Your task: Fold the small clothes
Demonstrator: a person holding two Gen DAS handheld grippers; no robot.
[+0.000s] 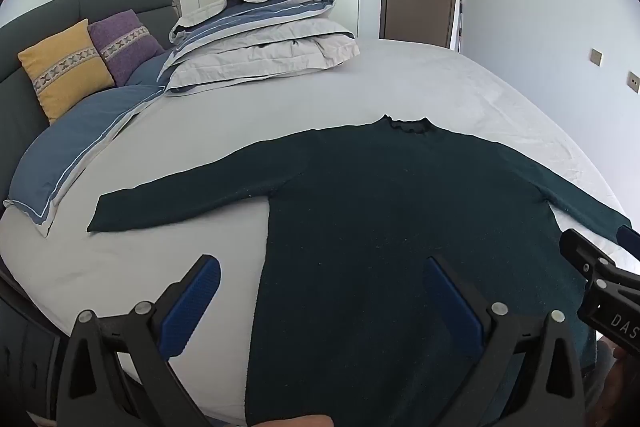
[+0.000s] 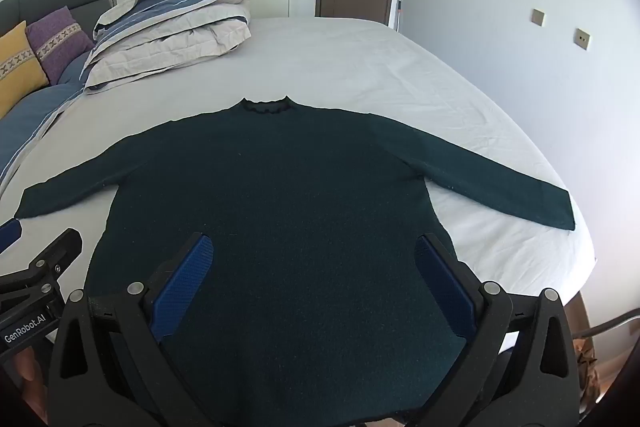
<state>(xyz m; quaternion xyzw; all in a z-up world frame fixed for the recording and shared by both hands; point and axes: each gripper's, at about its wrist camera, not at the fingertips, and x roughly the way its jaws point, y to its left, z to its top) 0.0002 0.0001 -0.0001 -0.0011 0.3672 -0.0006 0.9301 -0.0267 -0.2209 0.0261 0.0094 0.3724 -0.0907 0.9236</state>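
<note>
Dark green and knitted, the sweater (image 2: pixel 280 195) lies flat on the bed (image 2: pixel 360 67), close to the near edge, with its neck pointing to the far edge. Both sleeves are spread out to the sides, one toward the pillows and one toward the wall side. It looks laid out this way so that every part is easy to see and easy to fold. No fold has been made yet, so I think the job is just starting.

Right above the bottom part of the sweater is the right gripper (image 2: pixel 314 283). Its blue pads are spread wide, with nothing between them. The left gripper (image 1: pixel 320 299) hangs over the sweater's side edge, on the pillow side. One pad is over the bare sheet and one is over the cloth. It is spread wide too and holds nothing. Both point down at a slant, maybe so they can come down on the cloth and pinch it.

A folded duvet (image 1: pixel 260 39) sits toward the far corner by the headboard. Next to it are a yellow cushion (image 1: pixel 64 67) and a purple cushion (image 1: pixel 124 43). They are well away from the sweater, so there is room to fold.

A good next step could be to pinch a sleeve or a bottom corner.
</note>
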